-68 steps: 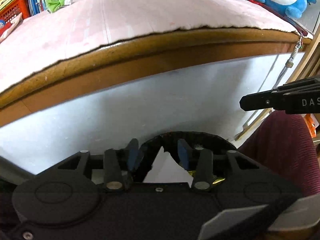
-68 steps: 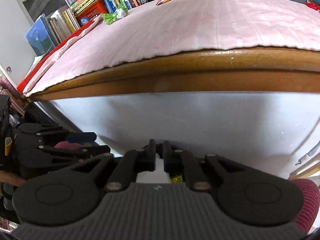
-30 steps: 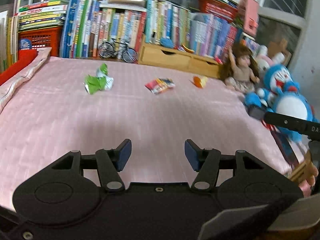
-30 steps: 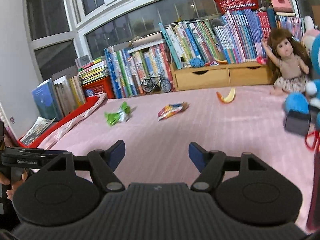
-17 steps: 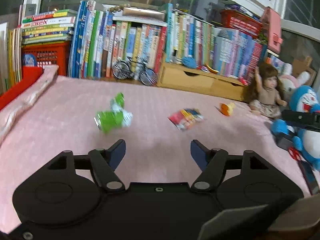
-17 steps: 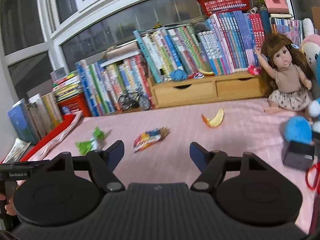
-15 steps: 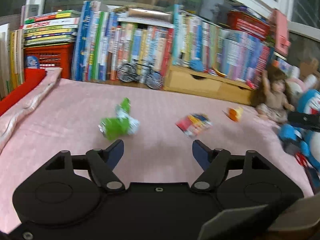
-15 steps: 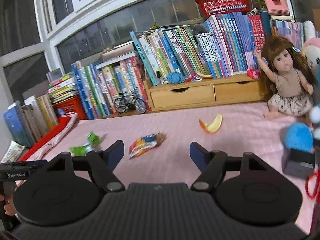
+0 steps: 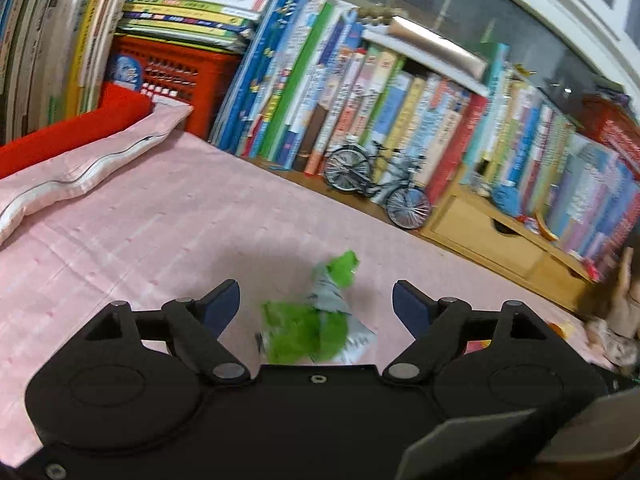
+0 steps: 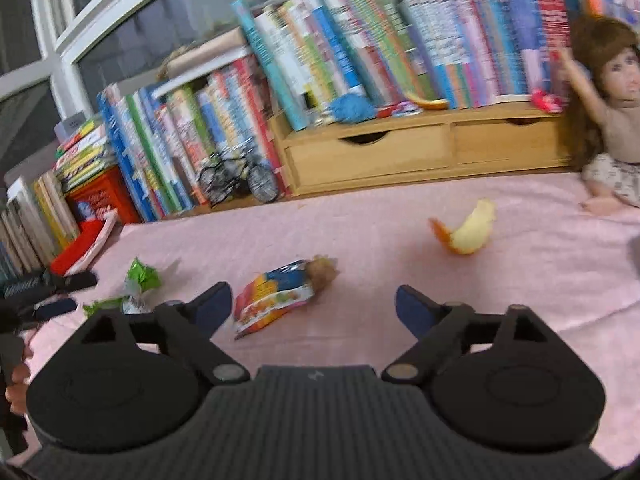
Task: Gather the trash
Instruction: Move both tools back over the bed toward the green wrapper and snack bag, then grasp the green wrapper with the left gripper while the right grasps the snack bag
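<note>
A crumpled green and silver wrapper [image 9: 316, 316] lies on the pink bedspread [image 9: 140, 248], right in front of my left gripper [image 9: 316, 302]. Its jaws are opening, and the wrapper sits low between the two blue pads without touching them. In the right wrist view a colourful snack packet [image 10: 276, 294] lies just ahead of my right gripper [image 10: 314, 306], nearer its left finger; these jaws are opening too and grip nothing. A piece of yellow-orange peel [image 10: 470, 232] lies farther back to the right. The green wrapper [image 10: 138, 280] and the left gripper's tip [image 10: 48, 282] show at the left edge.
Rows of books [image 9: 360, 112], a red crate [image 9: 176, 72], a model bicycle [image 9: 376, 188] and a wooden drawer unit [image 10: 420, 152] line the far edge of the bed. A doll [image 10: 612, 120] sits at the back right. A folded pink and red blanket [image 9: 80, 160] lies at the left.
Both grippers moved forward over the bed and drew close to the trash. The green wrapper now lies between the left pads, the snack packet just ahead of the right gripper. Both jaws stand wider.
</note>
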The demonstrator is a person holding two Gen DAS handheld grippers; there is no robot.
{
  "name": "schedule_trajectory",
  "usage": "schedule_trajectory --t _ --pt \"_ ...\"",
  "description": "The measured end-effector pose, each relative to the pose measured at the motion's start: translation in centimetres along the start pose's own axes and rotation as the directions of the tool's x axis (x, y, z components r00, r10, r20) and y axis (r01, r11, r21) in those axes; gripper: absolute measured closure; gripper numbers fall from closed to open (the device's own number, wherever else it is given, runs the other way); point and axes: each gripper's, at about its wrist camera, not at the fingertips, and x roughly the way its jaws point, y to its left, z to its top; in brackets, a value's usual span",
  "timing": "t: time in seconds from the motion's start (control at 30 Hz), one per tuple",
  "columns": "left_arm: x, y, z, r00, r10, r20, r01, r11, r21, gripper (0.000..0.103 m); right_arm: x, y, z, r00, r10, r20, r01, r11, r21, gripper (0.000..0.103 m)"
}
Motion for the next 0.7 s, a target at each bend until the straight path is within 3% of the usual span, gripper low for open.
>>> schedule_trajectory --t 0.17,0.4,0.53,0.7 --pt "2.1 -0.6 -0.9 0.999 0.041 -0.008 -0.041 0.999 0.026 0.017 3.2 2.4 -0.8 1.000 0.011 -0.028 -0.012 0.998 -0.060 0.000" --pt "3.3 -2.2 -2.5 0.999 0.045 0.001 -0.044 0.985 0.165 0.013 6.8 3.8 -1.2 0.998 -0.003 -0.067 -0.002 0.996 -0.087 0.000" --pt "4.4 -2.2 -3.0 0.997 0.070 -0.028 -0.065 0.986 0.154 0.013 7.9 4.0 -1.4 0.996 -0.024 -0.081 0.016 0.995 -0.102 0.000" --pt "5.1 -1.8 -3.2 0.999 0.034 -0.038 -0.030 0.993 0.116 0.015 8.7 4.0 -1.6 0.996 -0.034 -0.083 0.025 0.993 -0.112 0.000"
